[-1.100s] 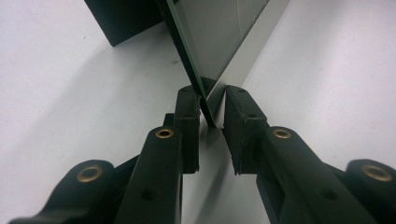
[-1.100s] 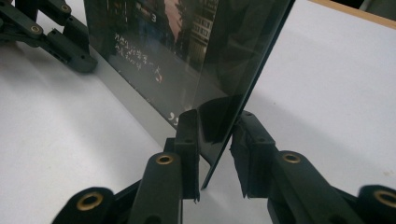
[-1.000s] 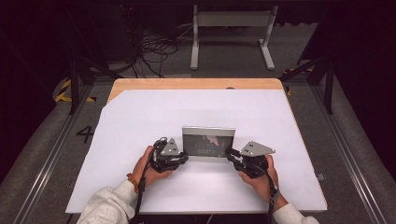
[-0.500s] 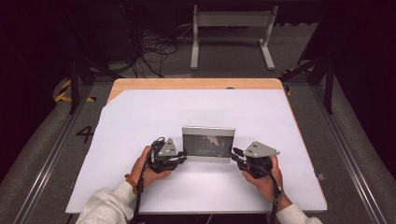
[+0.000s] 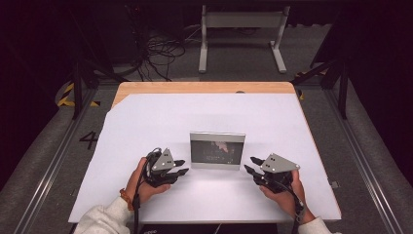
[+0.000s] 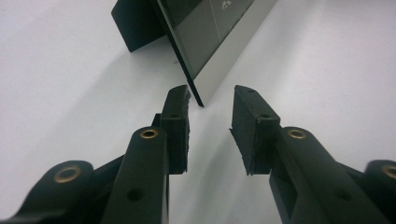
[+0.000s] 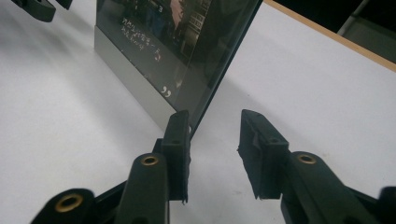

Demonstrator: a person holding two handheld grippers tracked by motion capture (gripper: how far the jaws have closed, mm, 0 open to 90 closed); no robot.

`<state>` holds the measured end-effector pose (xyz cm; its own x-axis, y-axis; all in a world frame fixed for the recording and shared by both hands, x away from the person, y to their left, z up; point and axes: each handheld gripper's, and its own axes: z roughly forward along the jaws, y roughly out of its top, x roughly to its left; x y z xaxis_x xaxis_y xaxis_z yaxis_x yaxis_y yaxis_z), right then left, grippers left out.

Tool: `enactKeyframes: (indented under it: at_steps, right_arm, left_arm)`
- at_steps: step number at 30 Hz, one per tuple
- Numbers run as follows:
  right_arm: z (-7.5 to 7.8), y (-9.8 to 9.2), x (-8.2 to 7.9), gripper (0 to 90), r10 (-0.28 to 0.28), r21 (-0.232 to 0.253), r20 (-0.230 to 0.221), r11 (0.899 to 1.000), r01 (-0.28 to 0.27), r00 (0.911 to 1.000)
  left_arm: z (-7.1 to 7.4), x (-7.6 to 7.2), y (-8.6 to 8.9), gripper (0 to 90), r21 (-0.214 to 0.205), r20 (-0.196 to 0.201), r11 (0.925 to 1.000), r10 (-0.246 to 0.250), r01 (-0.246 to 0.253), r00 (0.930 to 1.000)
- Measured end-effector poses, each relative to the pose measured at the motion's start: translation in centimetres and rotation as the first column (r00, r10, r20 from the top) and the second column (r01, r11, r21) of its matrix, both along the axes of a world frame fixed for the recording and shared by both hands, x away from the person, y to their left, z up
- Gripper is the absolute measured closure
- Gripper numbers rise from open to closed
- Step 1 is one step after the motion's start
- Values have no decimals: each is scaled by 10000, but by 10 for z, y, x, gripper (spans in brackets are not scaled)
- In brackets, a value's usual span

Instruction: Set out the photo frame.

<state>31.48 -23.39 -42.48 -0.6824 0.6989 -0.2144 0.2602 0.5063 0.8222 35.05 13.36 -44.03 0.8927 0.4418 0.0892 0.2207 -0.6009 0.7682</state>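
So the picture frame [image 5: 217, 150] is standing upright near the middle of the white table [image 5: 146, 122], propped on a dark back stand [image 6: 135, 23], with a gripper parked off each short end. The left gripper [image 5: 179, 166] sits just beside the frame's left edge and the right gripper [image 5: 254, 165] just off its right edge. Both sets of jaws have just been opening and now stand apart with nothing pinched between them; in each gripper view the frame's corner sits right ahead of the gap, free of the pads. Looks like glass over a dark photo with a silvery strip along the bottom, so I'd treat it as rigid, fairly light, slick on the face and definitely breakable if it tips forward. Can't really tell how firmly that stand is planted, the angle's not great. If I were grabbing it I'd take the two side edges low down, near the strip, one gripper per side, squeezing across the thickness and not pressing on the glass.
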Motion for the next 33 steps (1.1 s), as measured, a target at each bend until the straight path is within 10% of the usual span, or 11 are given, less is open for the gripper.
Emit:
enactKeyframes:
  at_steps: [19, 33]
  right_arm:
    - [-13, -18, -19, 347, 380, -835, -390, 9957, -411, 9985]
    - [-17, -16, -18, 156, 240, -620, -474, 9977, -269, 9986]
  left_arm:
    - [-11, -38, 41, 265, 64, 149, 9977, 667, -668, 9977]
    - [-15, -37, 43, 83, -231, -80, 9953, 938, -940, 9956]
